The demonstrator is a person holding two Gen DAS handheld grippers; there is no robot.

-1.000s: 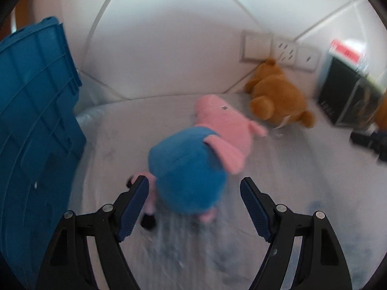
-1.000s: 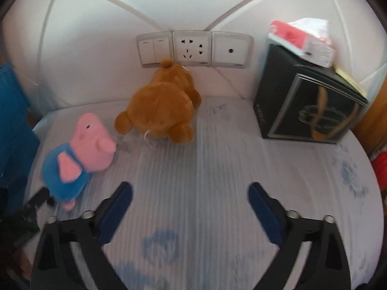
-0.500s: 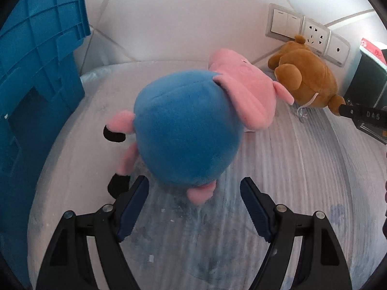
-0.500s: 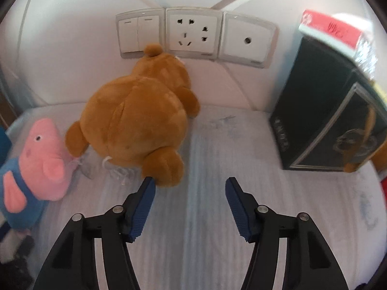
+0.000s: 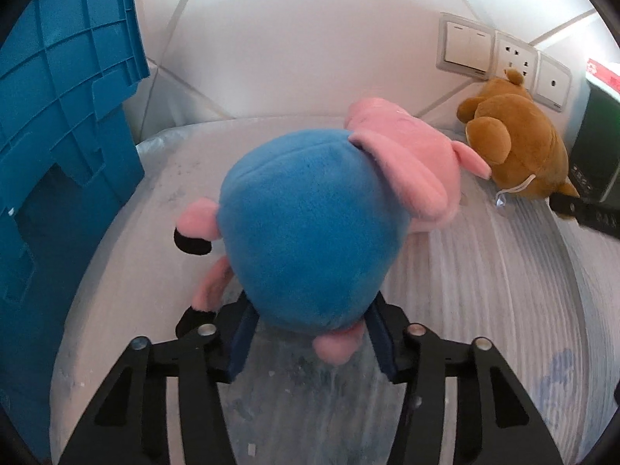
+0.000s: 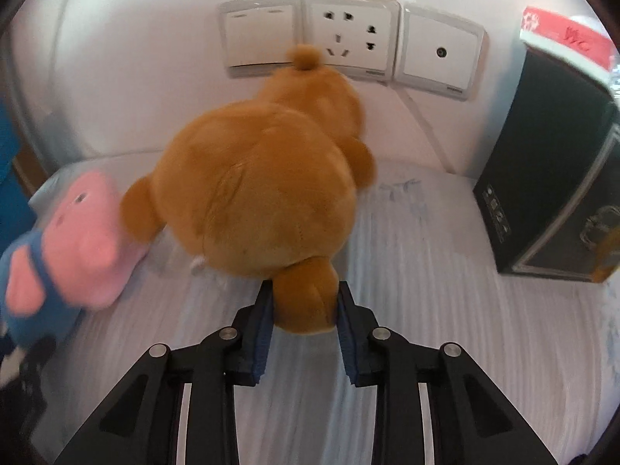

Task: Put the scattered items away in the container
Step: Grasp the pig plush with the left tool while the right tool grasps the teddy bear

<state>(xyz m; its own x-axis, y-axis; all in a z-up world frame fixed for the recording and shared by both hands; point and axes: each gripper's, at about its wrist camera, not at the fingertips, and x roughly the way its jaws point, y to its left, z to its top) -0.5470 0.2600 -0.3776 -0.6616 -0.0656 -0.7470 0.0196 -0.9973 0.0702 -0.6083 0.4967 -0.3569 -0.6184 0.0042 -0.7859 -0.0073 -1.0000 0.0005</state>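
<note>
Two plush toys, pig [image 5: 310,232] and bear [image 6: 255,197], lie on white ribbed sheeting [image 6: 445,310] below wall sockets [image 6: 348,35].

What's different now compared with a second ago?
Both claws moved in and closed: the left claw now grips the pig plush by its blue body, the right claw a foot of the brown bear. The blue crate and black box stayed put.

Red print on tissue box [image 6: 562,37] illegible.

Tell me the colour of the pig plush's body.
Blue, with a pink head and limbs; the pig plush shows best in the left wrist view.
</note>
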